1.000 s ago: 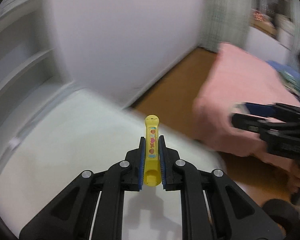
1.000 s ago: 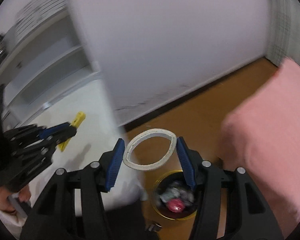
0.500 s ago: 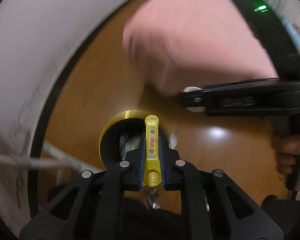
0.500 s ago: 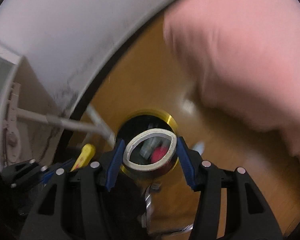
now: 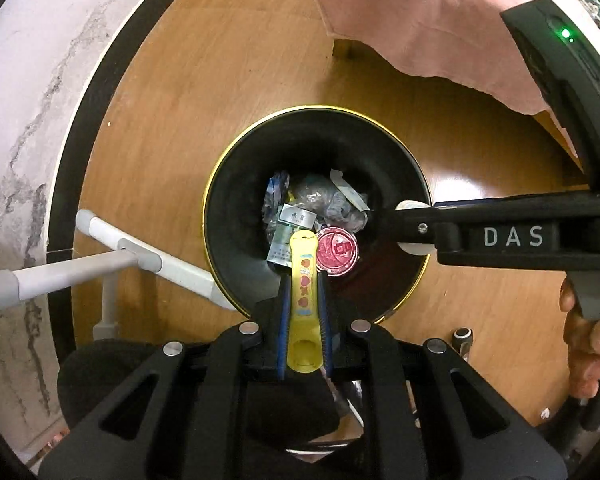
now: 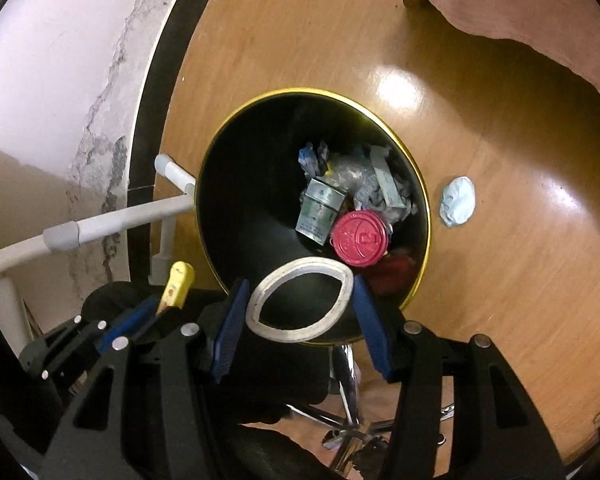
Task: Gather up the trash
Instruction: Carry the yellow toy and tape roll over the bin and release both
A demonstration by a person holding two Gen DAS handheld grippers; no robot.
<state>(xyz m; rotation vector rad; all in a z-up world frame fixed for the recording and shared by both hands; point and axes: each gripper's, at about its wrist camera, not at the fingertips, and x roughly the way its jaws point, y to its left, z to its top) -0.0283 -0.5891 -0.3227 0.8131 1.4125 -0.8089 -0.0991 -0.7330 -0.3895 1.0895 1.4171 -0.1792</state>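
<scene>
Both tongs over round black gold-rimmed bin [image 5: 414, 184], wooden floor. L tongs [image 5: 304, 308] clenched on yellow plastic stick [image 5: 303, 300]; R tongs [image 6: 300, 304] squeezing white tape ring [image 6: 300, 304] into oval. Centre over opening, then release, L first; avoid rim bounce.

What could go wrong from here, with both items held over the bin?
1. The white tape ring, squeezed oval in the right gripper, sits over the near rim of the black bin; released here it might spring, clip the rim and land on the floor.
2. The yellow stick in the left gripper is near the right gripper; they could bump.
3. A crumpled blue wad outside the bin may be missed.
</scene>
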